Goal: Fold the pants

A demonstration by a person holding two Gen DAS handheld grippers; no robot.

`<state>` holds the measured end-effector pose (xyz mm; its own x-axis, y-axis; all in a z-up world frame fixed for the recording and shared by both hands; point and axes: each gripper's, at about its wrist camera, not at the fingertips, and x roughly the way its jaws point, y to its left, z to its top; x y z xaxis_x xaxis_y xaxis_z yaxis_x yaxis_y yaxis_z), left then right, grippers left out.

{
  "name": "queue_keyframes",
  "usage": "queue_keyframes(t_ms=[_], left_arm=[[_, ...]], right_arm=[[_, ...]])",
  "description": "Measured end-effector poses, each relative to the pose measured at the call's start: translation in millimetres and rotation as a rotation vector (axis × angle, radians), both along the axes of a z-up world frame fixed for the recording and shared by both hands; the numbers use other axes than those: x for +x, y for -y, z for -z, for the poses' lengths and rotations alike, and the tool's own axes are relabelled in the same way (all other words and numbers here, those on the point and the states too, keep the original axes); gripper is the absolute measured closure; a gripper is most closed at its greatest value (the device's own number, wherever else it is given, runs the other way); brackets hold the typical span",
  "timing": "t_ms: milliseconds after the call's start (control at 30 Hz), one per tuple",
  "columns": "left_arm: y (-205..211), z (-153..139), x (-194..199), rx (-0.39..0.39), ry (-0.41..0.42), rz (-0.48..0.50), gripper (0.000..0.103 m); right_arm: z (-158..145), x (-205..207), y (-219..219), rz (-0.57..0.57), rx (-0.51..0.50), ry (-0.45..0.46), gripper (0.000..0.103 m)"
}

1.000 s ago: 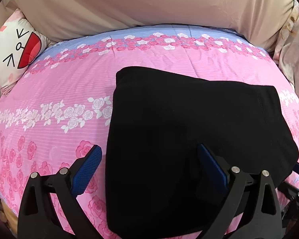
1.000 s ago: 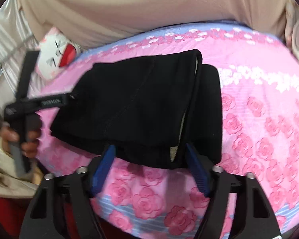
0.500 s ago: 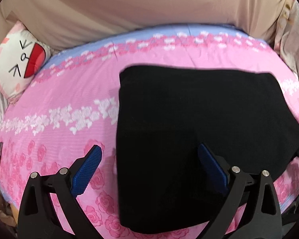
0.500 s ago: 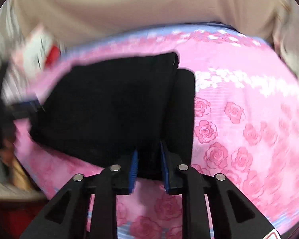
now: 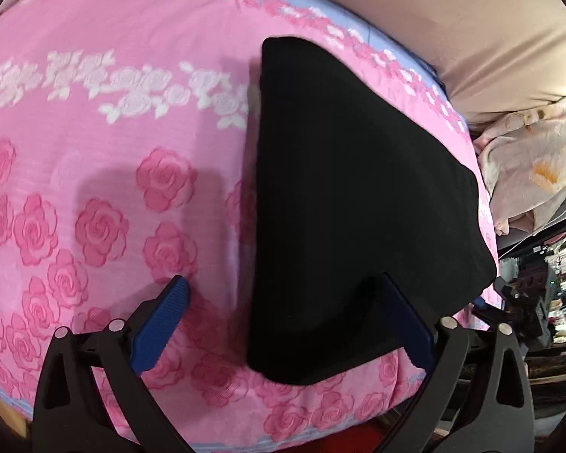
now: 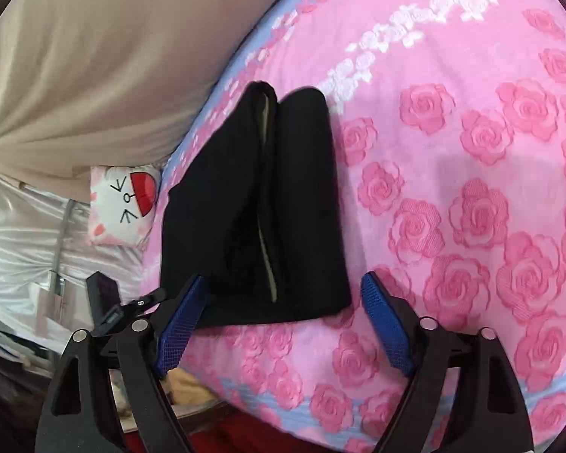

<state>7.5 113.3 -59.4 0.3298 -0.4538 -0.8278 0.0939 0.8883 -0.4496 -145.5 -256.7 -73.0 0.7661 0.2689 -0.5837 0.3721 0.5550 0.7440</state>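
The right gripper [image 6: 279, 324] has its jaws opening wide with nothing pinched; the near end of the folded black pants [image 6: 260, 219] lies between and just beyond the blue pads [image 6: 386, 324], long axis running up toward the upper middle of the frame. The left gripper [image 5: 286, 324] stands spread and empty, the pants' left edge falling between its pads, the bundle stretching to the upper right. No containers appear; the pants rest on the pink rose bedspread [image 5: 94, 188], a cat-face cushion [image 6: 122, 204] at mid-left.
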Motion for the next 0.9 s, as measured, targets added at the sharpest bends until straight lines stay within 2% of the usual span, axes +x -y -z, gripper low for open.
queue_keyframes(t_ms=[67, 167, 233, 367, 533, 667, 700, 733, 833, 900], left_arm=[[14, 2, 5, -0.044, -0.017, 0.054, 0.006], [37, 1, 14, 0.007, 0.018, 0.09, 0.005], [47, 1, 18, 0.027, 0.039, 0.1, 0.005], [60, 0, 29, 0.094, 0.082, 0.082, 0.005], [66, -1, 34, 0.115, 0.113, 0.021, 0.005], [77, -1, 37, 0.165, 0.153, 0.005, 0.005], [77, -1, 39, 0.17, 0.153, 0.004, 0.005], [78, -1, 40, 0.172, 0.147, 0.001, 0.005], [79, -2, 43, 0.171, 0.138, 0.003, 0.008], [80, -2, 42, 0.175, 0.138, 0.003, 0.008]], right_arm=[[-4, 12, -8, -0.041, 0.021, 0.017, 0.016], [-6, 31, -17, -0.055, -0.049, -0.026, 0.016], [-3, 42, -20, -0.058, -0.06, -0.042, 0.016], [-1, 54, -20, -0.051, -0.083, -0.009, 0.016], [-4, 70, -21, -0.051, -0.162, 0.004, 0.016], [-3, 77, -21, -0.041, -0.191, 0.024, 0.016], [-3, 78, -21, -0.028, -0.204, 0.031, 0.022], [-2, 77, -21, -0.014, -0.224, 0.024, 0.034], [0, 73, -19, 0.017, -0.24, 0.016, 0.044], [2, 70, -16, 0.023, -0.221, 0.027, 0.046]])
